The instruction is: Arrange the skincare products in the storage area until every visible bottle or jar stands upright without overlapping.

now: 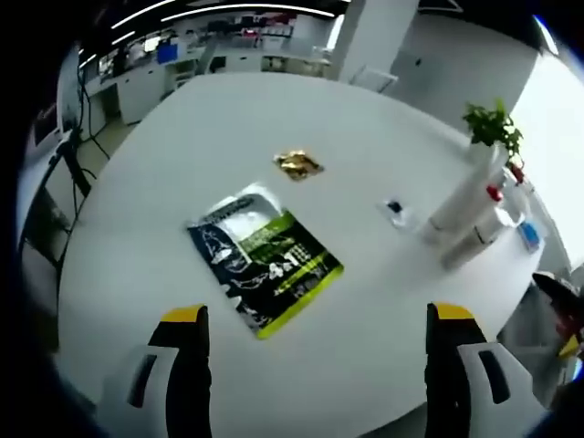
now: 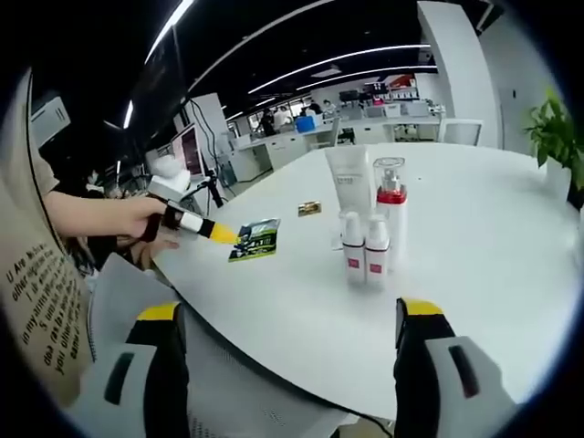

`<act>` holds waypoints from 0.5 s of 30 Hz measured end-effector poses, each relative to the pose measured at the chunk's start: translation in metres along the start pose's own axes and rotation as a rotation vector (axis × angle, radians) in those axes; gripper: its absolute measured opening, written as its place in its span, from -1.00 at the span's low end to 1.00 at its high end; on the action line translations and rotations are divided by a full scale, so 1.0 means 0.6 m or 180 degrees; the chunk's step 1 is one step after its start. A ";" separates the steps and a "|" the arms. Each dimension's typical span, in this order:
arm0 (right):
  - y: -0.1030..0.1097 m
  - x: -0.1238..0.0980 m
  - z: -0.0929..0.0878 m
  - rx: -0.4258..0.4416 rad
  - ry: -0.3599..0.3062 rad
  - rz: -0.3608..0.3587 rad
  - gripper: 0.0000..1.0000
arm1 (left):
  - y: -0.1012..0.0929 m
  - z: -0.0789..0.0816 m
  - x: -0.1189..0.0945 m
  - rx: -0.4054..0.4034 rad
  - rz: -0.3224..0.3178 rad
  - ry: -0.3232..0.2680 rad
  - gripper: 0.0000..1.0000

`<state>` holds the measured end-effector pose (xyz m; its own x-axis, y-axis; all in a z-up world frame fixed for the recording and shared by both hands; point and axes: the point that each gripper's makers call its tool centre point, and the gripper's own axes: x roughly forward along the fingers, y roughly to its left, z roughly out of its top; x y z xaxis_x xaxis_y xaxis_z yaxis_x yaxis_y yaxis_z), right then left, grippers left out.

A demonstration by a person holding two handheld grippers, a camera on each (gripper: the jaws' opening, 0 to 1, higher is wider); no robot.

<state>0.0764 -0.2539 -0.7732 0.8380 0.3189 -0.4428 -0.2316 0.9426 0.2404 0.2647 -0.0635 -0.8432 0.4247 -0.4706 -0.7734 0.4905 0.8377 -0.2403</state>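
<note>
On the white round table a cluster of skincare products stands upright: a white tube, a clear-capped bottle with a red band and two small red-labelled bottles in front. In the left gripper view the same white bottles stand at the table's right edge. A green and black sachet lies flat, also seen in the right gripper view as the sachet. My left gripper is open just short of the sachet. My right gripper is open at the table's near edge, well short of the bottles.
A small gold packet lies beyond the sachet, and a small blue-capped item sits near the bottles. A potted plant stands at the table's edge. A hand holds the left gripper over the sachet side. A grey chair sits below.
</note>
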 end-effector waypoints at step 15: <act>0.011 0.014 -0.018 0.0105 0.0061 -0.0013 0.89 | 0.022 0.035 0.065 -0.0001 0.0380 0.0030 0.94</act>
<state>0.0766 -0.2439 -0.7848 0.8292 0.3170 -0.4603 -0.2114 0.9403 0.2667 0.3035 -0.0767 -0.8644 0.4730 -0.3648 -0.8020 0.4367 0.8876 -0.1462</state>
